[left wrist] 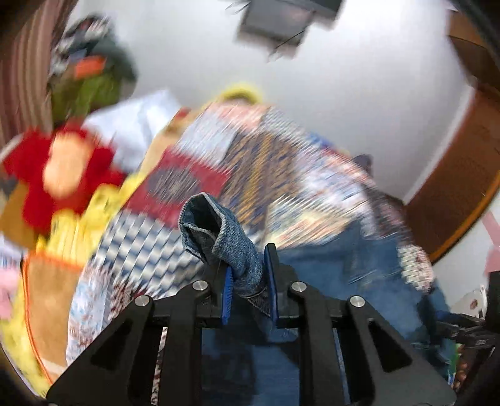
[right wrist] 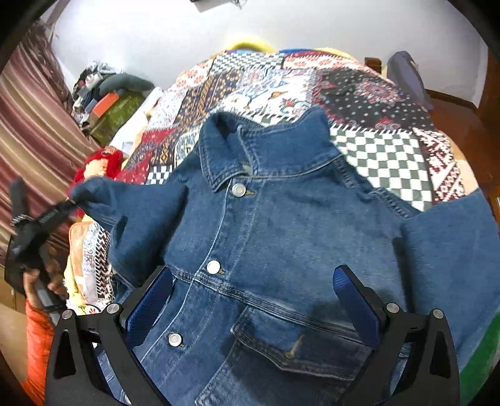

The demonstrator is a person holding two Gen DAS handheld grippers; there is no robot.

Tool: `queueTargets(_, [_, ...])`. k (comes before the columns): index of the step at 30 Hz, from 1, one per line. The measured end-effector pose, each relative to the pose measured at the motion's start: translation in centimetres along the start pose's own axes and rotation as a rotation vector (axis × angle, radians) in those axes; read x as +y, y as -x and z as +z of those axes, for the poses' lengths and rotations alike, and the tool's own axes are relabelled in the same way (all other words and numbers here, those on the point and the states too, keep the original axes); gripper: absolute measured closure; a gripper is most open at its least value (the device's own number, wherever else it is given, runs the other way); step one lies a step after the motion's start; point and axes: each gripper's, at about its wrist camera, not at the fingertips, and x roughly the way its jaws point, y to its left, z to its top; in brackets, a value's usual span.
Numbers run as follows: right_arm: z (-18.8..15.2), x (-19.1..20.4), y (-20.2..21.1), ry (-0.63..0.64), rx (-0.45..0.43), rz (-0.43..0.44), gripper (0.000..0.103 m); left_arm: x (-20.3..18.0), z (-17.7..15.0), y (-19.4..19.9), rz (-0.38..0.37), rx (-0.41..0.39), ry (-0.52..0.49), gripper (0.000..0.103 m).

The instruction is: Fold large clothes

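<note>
A blue denim jacket point(right wrist: 281, 237) lies front up on the patchwork bedspread point(right wrist: 375, 103), collar toward the far end, buttons closed. My right gripper point(right wrist: 253, 290) is open and hovers just above the jacket's chest, its blue pads on either side of the chest pocket. My left gripper point(left wrist: 250, 281) is shut on the jacket's sleeve cuff point(left wrist: 215, 231), which sticks up between the blue pads. In the right wrist view the left gripper point(right wrist: 70, 201) holds that sleeve point(right wrist: 125, 200) lifted at the jacket's left side. The left wrist view is motion blurred.
A red and yellow stuffed toy point(left wrist: 62, 175) lies at the bed's left edge. A pile of clothes and boxes point(right wrist: 106, 100) stands by the striped curtain point(right wrist: 34, 140). A white wall point(right wrist: 281, 22) is behind the bed. A wooden door point(left wrist: 462, 175) is at the right.
</note>
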Motion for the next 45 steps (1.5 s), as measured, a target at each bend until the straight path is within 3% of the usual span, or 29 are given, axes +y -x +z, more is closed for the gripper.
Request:
queueTargets(5, [-0.3, -1.4, 2.6, -0.012, -0.047, 0.002, 0.001, -7.7, 2.3, 2.5, -0.136, -0.064, -0.110, 0.085])
queueTargets(11, [-0.9, -3.7, 5.8, -0.044, -0.097, 0.002, 0.001, -15.7, 1.0, 2.1, -0.271, -0.017, -0.231, 0.093])
queueTargets(17, [-1.8, -5.4, 8.5, -0.056, -0.134, -0.010, 0.001, -21.8, -4.1, -1.6, -0.364, 0.167, -0.343, 0.094])
queueTargets(23, [-2.3, -6.7, 9.4, -0.072, -0.142, -0.018, 0.001, -24.4, -10.5, -3.2, -0.402, 0.342, -0.456, 0.093])
queueTargets(26, [-2.3, -7.0, 8.8, -0.089, -0.127, -0.007, 0.001, -24.4, -12.0, -3.3, -0.407, 0.404, -0.472, 0.082])
queueTargets(28, [-2.2, -6.9, 8.2, -0.096, -0.114, 0.004, 0.001, -23.7, -12.3, -2.9, -0.418, 0.414, -0.453, 0.064])
queueTargets(31, [-2.0, -6.8, 6.9, -0.102, -0.087, 0.024, 0.001, -21.9, -11.5, -1.3, -0.379, 0.360, -0.429, 0.047])
queueTargets(34, [-1.8, -6.5, 5.2, -0.109, -0.044, 0.053, 0.001, -18.9, -10.2, -0.8, -0.312, 0.309, -0.394, 0.039])
queueTargets(39, [-1.6, -6.6, 0.9, -0.153, 0.068, 0.110, 0.001, -11.5, -8.7, -1.6, -0.135, 0.275, -0.291, 0.038])
queueTargets(45, [-2.0, -6.6, -3.6, -0.153, 0.165, 0.058, 0.001, -3.7, -8.8, -2.5, 0.008, 0.282, -0.196, 0.038])
